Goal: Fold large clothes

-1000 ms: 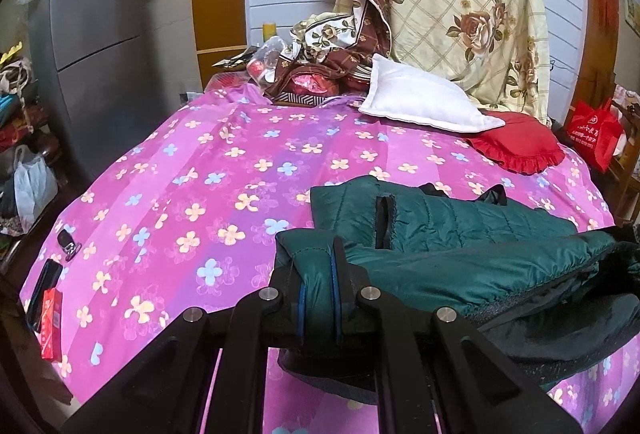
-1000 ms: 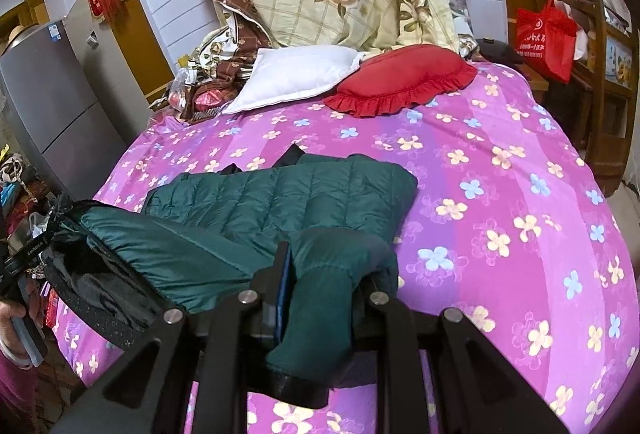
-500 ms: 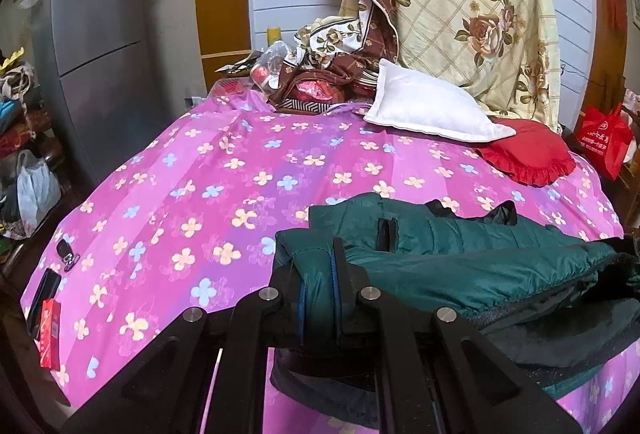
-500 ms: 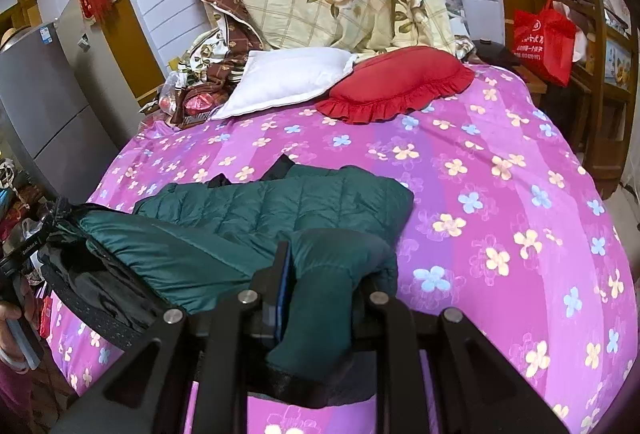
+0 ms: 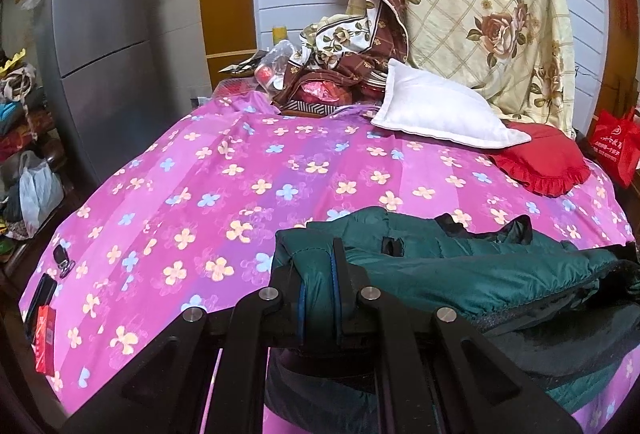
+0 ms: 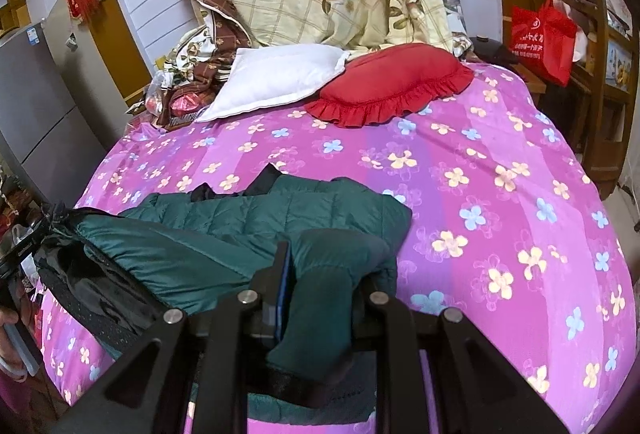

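Note:
A dark green quilted jacket lies partly folded on the pink flowered bed. My left gripper is shut on the jacket's left corner and holds it lifted above the near edge. My right gripper is shut on the jacket's right corner, which drapes over the fingers. The hem stretches between the two grippers, black lining showing underneath. The far part of the jacket rests on the bed.
A white pillow and a red frilled cushion lie at the head of the bed, below a hanging floral quilt. A grey fridge stands left. A red bag hangs right. A phone lies at the bed's left edge.
Both grippers have risen and pulled back a little with the jacket's corners. The jacket's far part has slid towards me on the bed.

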`<state>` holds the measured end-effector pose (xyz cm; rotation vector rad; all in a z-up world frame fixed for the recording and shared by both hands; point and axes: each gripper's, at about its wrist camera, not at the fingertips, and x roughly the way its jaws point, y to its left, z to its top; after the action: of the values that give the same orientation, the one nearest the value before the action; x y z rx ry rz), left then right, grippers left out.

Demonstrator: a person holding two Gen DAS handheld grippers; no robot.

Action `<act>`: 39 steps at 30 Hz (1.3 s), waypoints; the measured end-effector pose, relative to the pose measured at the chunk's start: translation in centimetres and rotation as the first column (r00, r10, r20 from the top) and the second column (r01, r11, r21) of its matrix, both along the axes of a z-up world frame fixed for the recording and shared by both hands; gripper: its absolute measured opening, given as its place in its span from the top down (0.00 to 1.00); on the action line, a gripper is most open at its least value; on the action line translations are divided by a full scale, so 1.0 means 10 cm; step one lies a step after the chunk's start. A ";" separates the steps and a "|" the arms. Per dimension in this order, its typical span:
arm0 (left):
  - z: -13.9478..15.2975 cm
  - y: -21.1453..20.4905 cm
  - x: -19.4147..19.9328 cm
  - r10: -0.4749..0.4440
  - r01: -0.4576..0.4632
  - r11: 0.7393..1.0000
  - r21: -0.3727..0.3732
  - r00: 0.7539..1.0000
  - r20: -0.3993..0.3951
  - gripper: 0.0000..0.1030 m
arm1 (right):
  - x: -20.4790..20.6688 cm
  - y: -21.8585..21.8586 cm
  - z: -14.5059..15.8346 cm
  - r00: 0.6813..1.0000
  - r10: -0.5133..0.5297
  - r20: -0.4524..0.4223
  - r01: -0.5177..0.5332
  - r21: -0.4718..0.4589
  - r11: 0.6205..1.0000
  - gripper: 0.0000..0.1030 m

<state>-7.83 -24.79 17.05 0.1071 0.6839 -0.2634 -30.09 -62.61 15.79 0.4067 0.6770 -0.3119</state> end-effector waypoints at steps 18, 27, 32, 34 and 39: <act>-0.05 -0.26 0.27 0.007 -0.008 0.999 0.036 1.000 0.006 1.00 | 0.26 -0.17 -0.05 1.000 -0.020 -0.024 0.020 -0.001 1.000 0.80; -0.20 -0.37 0.42 0.022 -0.022 0.998 0.057 1.000 -0.009 1.00 | 0.42 -0.25 -0.10 0.999 -0.025 -0.040 0.025 -0.004 1.000 0.80; -0.29 -0.40 0.49 0.030 -0.028 0.998 0.063 0.999 -0.019 1.00 | 0.53 -0.29 -0.17 0.998 -0.032 -0.053 0.032 0.002 0.999 0.80; -0.33 -0.42 0.51 0.030 -0.028 0.997 0.069 0.999 -0.019 1.00 | 0.56 -0.31 -0.20 0.998 -0.034 -0.057 0.034 0.005 0.999 0.80; -0.43 -0.48 0.55 0.032 -0.030 0.996 0.086 0.999 -0.022 1.00 | 0.63 -0.36 -0.32 0.996 -0.041 -0.074 0.042 0.019 0.999 0.80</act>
<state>-2.30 -29.63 12.74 0.1750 0.7194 -0.2059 -23.83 -66.20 12.61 0.4305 0.7453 -0.3609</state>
